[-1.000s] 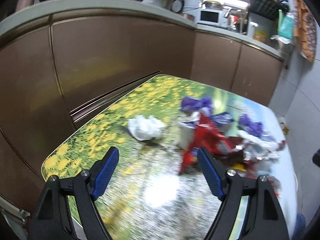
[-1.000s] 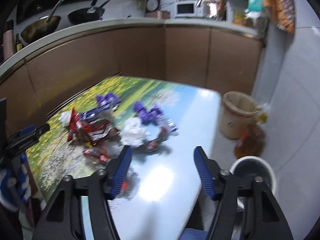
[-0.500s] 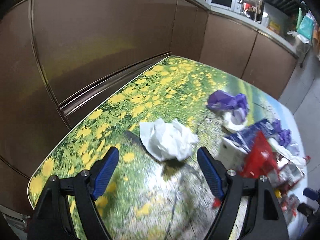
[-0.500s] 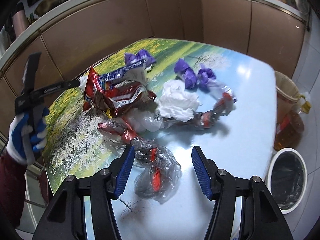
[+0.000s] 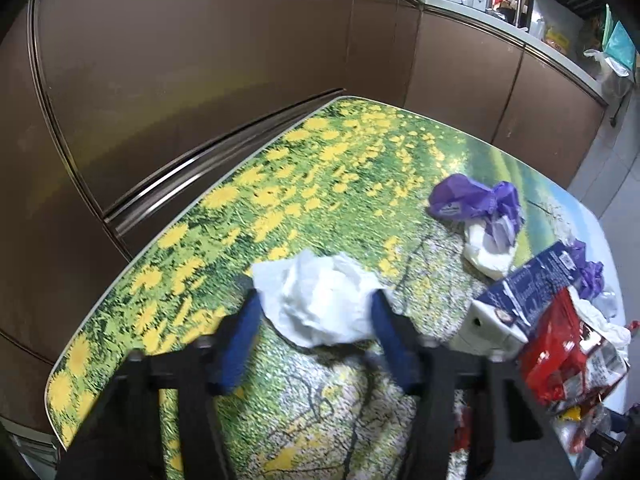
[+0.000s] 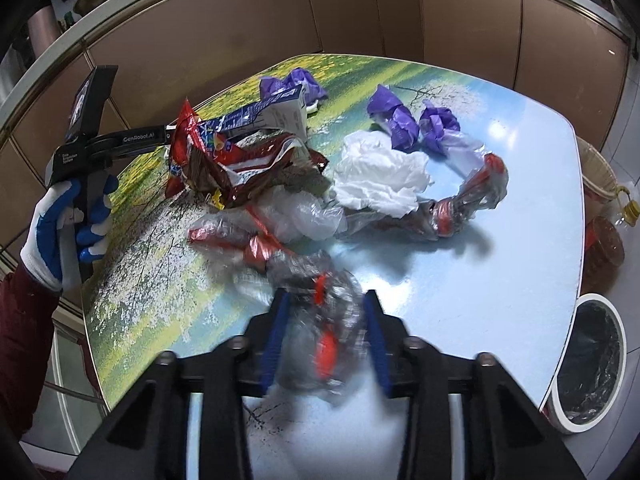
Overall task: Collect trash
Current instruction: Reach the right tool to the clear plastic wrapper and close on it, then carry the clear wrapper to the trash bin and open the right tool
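2 white tissue wads (image 6: 382, 178); 3 purple wrappers (image 6: 394, 118); 1 blue carton (image 6: 260, 114); 1 bin (image 6: 592, 364) right of tongs; 2 grippers (image 6: 324, 334).

Yellow-flowered green table (image 5: 320, 152), white tissue (image 5: 320, 300)

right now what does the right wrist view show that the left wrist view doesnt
Only the right wrist view shows the lined bin on the floor, the person's gloved left hand, and the clear wrapper between the right gripper fingers. Only the left shows the white tissue between the left gripper fingers. Both show the blue carton.
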